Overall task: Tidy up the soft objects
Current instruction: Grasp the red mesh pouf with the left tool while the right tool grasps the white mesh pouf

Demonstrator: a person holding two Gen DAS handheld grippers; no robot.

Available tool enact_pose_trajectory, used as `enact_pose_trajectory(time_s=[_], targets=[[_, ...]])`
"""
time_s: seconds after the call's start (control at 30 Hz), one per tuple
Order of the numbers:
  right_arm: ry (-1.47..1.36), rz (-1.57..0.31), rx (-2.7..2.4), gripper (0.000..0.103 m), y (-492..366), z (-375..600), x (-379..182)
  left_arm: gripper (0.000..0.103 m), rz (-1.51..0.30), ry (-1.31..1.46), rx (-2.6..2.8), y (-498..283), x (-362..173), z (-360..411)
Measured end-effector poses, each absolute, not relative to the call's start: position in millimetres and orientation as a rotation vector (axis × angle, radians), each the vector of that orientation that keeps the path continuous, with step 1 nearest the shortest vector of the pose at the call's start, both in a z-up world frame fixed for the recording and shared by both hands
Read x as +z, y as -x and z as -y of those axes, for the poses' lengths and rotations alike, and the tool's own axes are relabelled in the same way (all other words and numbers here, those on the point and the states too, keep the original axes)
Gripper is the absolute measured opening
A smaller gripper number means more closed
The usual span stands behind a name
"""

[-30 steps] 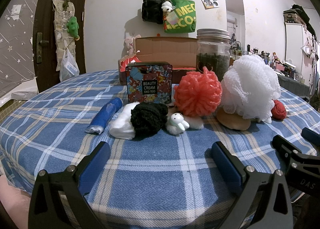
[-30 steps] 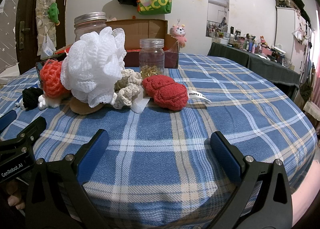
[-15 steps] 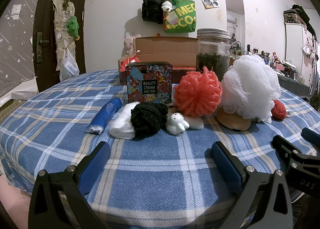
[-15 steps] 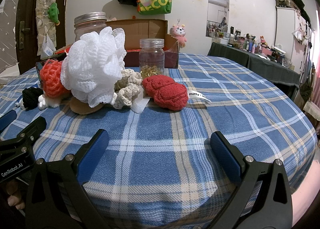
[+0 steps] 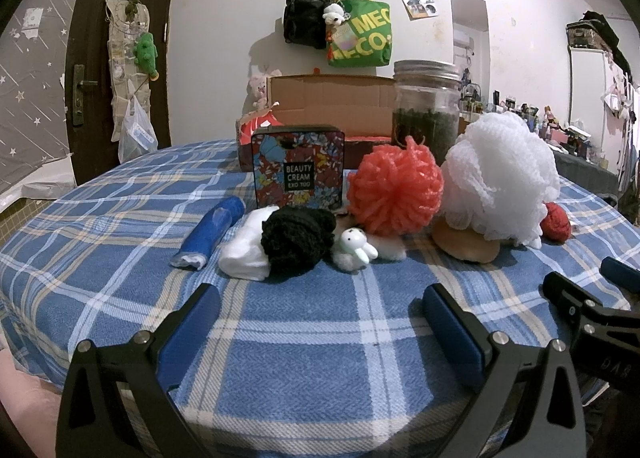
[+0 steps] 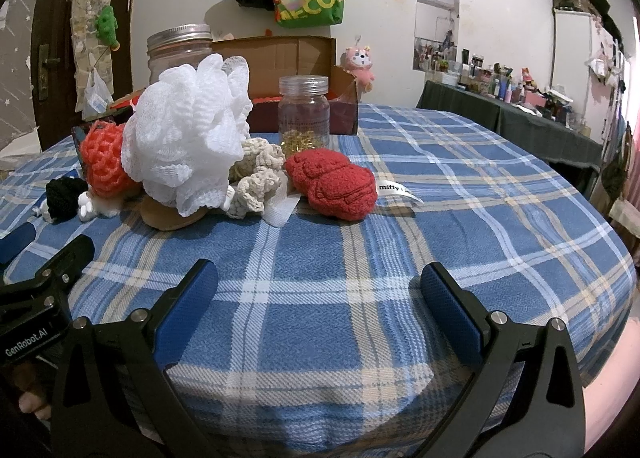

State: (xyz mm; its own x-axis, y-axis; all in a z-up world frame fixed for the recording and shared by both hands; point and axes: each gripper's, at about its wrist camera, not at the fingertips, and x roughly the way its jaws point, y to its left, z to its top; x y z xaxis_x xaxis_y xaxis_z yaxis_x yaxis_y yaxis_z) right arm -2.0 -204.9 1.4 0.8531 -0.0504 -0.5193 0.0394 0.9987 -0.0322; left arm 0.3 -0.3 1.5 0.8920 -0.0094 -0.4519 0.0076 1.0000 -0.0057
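Note:
Soft things lie in a row across the plaid table. In the left wrist view: a blue roll (image 5: 211,231), a white cloth (image 5: 246,254), a black knit ball (image 5: 298,239), a small white bunny toy (image 5: 354,248), a coral mesh pouf (image 5: 396,191) and a white mesh pouf (image 5: 502,178). The right wrist view adds a cream crochet piece (image 6: 258,174) and a red plush (image 6: 334,182). My left gripper (image 5: 318,316) is open and empty, short of the black ball. My right gripper (image 6: 318,300) is open and empty, short of the red plush.
An open cardboard box (image 5: 332,106) stands at the back. A patterned tin (image 5: 298,170), a large lidded jar (image 5: 426,106) and a small clear jar (image 6: 304,110) stand among the soft things. A tan disc (image 5: 466,244) lies under the white pouf. The table edge (image 6: 320,414) is near.

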Motion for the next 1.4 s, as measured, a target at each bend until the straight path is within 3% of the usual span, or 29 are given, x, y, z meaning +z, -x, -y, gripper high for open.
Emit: enact_pose_trajectory(time_s=[0.5, 0.83, 0.9, 0.97, 1.0, 1.03, 1.07, 1.23, 1.4], targets=[[-0.032, -0.423, 0.113, 0.103, -12.5, 220.0, 59.2, 0.103, -0.397, 0.041, -0.132, -25.8, 59.3, -9.2], [-0.147, -0.507, 0.337, 0.103, -54.6, 229.9, 69.5, 0.1, -0.496, -0.024, -0.294, -55.8, 60.5, 4.3], [-0.154, -0.529, 0.392, 0.097, -60.8, 227.7, 66.9, 0.09, -0.527, -0.029, -0.312, -61.8, 55.9, 7.2], [-0.155, -0.558, 0.439, 0.075, -66.0, 222.9, 62.3, 0.074, -0.562, -0.033, -0.33, -68.3, 51.2, 9.4], [-0.156, -0.58, 0.459, 0.07, -69.6, 221.4, 59.6, 0.067, -0.579, -0.028, -0.34, -71.0, 48.8, 10.2], [-0.163, -0.603, 0.486, 0.059, -73.1, 219.7, 56.9, 0.053, -0.601, -0.02, -0.352, -73.8, 46.0, 10.6], [-0.172, -0.62, 0.515, 0.046, -75.3, 217.2, 54.5, 0.049, -0.622, -0.011, -0.362, -76.1, 43.7, 10.7], [-0.149, -0.595, 0.557, 0.029, -66.4, 209.8, 58.9, 0.042, -0.59, -0.017, -0.36, -69.6, 50.2, 8.1], [-0.146, -0.543, 0.551, 0.025, -54.9, 212.8, 64.6, 0.041, -0.563, -0.001, -0.363, -60.5, 62.8, 1.9]])
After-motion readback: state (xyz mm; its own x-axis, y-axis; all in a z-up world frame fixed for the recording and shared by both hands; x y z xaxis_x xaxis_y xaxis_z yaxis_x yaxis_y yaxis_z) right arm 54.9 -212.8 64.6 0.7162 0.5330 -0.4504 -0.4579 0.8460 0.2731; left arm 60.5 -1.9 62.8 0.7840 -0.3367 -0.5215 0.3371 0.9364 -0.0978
